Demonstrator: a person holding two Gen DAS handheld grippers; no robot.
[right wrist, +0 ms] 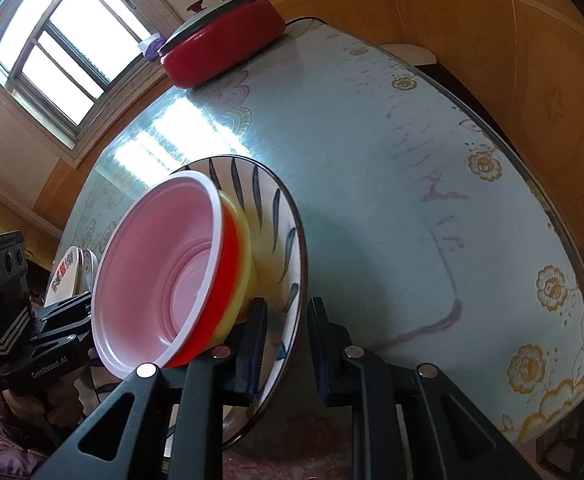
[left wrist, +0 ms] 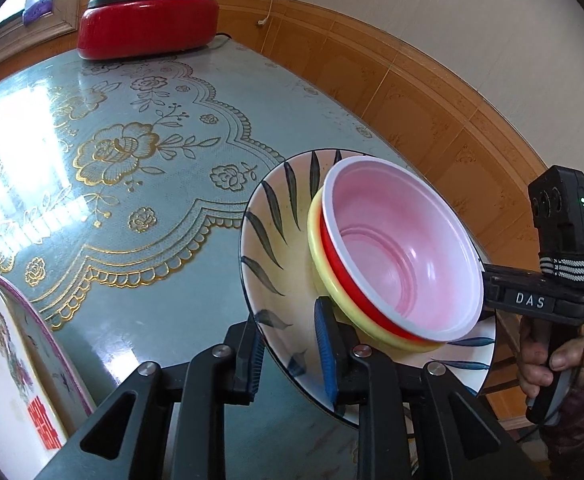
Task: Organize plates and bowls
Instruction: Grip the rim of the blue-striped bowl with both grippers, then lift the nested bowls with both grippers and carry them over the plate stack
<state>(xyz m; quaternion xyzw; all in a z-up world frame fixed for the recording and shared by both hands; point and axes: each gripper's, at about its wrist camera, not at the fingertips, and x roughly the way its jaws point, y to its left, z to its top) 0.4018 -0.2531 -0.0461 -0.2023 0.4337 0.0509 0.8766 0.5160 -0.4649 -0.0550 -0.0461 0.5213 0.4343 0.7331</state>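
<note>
Both claws hold one plate (left wrist: 276, 264) between them, each on an opposite side of its rim. The plate is white with dark leaf strokes painted around the border and a thin dark edge. It is lifted above the tabletop (left wrist: 140, 184) and strongly tilted.

The left claw (left wrist: 292, 354) is closed on the near rim of the plate: one finger (left wrist: 326, 352) with a blue pad lies on the inner face and the other finger is behind the rim. The right claw (right wrist: 288, 344) grips the opposite rim in the same way, with the edge of the plate between its two fingers. In the left wrist view a hand (left wrist: 552, 364) holds the black handle of the right claw at the right edge of the picture.

On the plate rest two nested bowls. The upper one is a red bowl (left wrist: 400, 248) with a white rim and a pale pink inside. It sits in a yellow bowl (left wrist: 320, 248), of which only the rim shows. Both are tilted together with the plate and lean toward its lower side.

The tabletop has a glossy blue-green cover with golden flowers. At its far end stands a red cooking pot (left wrist: 148, 28) with a grey lid. At the left edge of the left wrist view there are other plates (left wrist: 16, 360) with a flower picture.
</note>
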